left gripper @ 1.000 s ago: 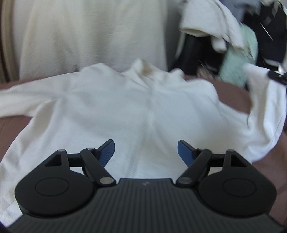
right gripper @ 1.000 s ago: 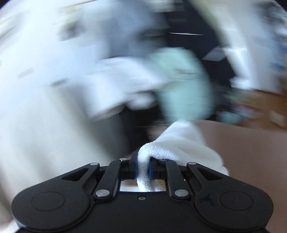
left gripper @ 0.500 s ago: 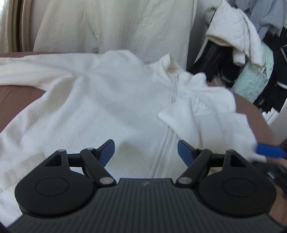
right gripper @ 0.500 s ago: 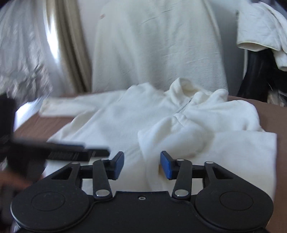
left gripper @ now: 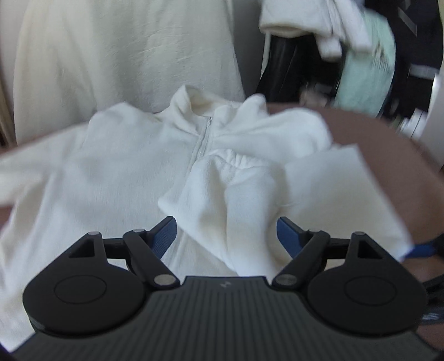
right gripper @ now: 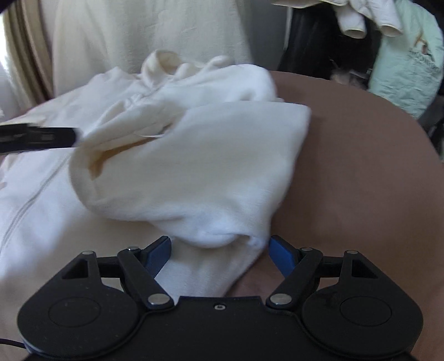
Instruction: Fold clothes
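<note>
A white zip fleece jacket (left gripper: 116, 172) lies front up on a brown surface (left gripper: 388, 144), collar at the far side. One sleeve (left gripper: 230, 200) is folded in over the chest, its end reaching toward me. My left gripper (left gripper: 226, 229) is open and low over the jacket, with the folded sleeve lying loose between its fingers. In the right wrist view the folded sleeve and side (right gripper: 208, 161) form a thick bundle. My right gripper (right gripper: 220, 245) is open at the bundle's near end, fingers on either side of the cloth. The left gripper (right gripper: 36, 137) shows as a blurred black bar at the left.
A large cream cloth (left gripper: 125, 55) hangs behind the jacket. At the far right hang several garments: a white padded jacket (right gripper: 358, 19), a mint green top (right gripper: 408, 69) and dark clothes (left gripper: 291, 64). Bare brown surface (right gripper: 360, 180) lies right of the jacket.
A second ago my right gripper was shut on the sleeve; it laid it over the chest, let go, and now stands wider at the fold's near end. The left gripper shifted right over the sleeve.
</note>
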The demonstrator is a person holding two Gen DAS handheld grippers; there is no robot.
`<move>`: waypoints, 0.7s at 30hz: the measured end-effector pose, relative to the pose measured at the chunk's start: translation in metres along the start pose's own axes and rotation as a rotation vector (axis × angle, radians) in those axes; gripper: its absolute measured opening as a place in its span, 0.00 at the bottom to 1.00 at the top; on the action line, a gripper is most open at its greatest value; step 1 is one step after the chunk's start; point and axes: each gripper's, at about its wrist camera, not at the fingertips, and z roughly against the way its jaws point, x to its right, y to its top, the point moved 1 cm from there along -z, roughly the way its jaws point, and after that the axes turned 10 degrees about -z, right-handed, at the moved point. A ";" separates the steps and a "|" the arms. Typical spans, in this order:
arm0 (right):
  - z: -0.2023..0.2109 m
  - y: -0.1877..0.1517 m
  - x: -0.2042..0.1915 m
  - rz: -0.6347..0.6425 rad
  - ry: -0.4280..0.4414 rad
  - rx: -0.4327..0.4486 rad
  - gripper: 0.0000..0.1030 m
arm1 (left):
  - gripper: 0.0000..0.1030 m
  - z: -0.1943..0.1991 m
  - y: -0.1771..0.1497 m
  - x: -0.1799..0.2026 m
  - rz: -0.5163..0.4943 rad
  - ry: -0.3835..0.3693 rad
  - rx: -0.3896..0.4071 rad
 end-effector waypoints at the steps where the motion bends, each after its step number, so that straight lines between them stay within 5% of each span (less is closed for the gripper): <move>1: -0.001 -0.001 0.000 0.000 -0.002 0.000 0.79 | 0.77 -0.011 0.002 0.005 -0.025 0.028 -0.019; 4: -0.009 0.002 0.005 -0.041 0.004 -0.004 0.78 | 0.75 -0.036 0.005 0.005 -0.032 0.046 -0.030; 5: -0.012 0.003 0.006 -0.055 0.006 -0.006 0.78 | 0.60 -0.042 0.006 0.004 -0.029 0.049 -0.025; 6: -0.011 0.000 0.006 -0.064 0.010 -0.002 0.78 | 0.28 -0.047 0.006 0.002 -0.026 0.053 -0.021; 7: -0.016 0.002 0.002 -0.065 0.008 -0.001 0.77 | 0.12 -0.051 0.007 -0.001 -0.016 0.055 -0.012; 8: -0.018 0.002 -0.001 -0.052 0.002 -0.002 0.78 | 0.11 -0.039 0.009 -0.011 0.045 0.046 0.038; 10: -0.023 0.001 -0.009 -0.007 -0.028 -0.002 0.78 | 0.11 -0.014 0.011 -0.031 0.168 0.031 0.139; 13: -0.028 0.000 -0.019 0.044 -0.065 -0.007 0.78 | 0.17 0.036 -0.008 -0.062 0.359 0.128 0.320; 14: -0.028 0.002 -0.020 0.050 -0.069 -0.013 0.78 | 0.27 0.045 -0.023 -0.069 0.415 0.179 0.337; 15: -0.026 0.003 -0.018 0.040 -0.066 -0.016 0.78 | 0.48 0.054 -0.038 -0.076 0.469 0.229 0.348; 18: -0.025 0.006 -0.004 -0.040 -0.043 -0.037 0.78 | 0.53 0.052 -0.077 -0.093 0.537 0.238 0.228; 21: -0.026 0.006 -0.010 0.008 -0.076 0.006 0.78 | 0.53 0.048 -0.097 -0.104 0.554 0.228 0.110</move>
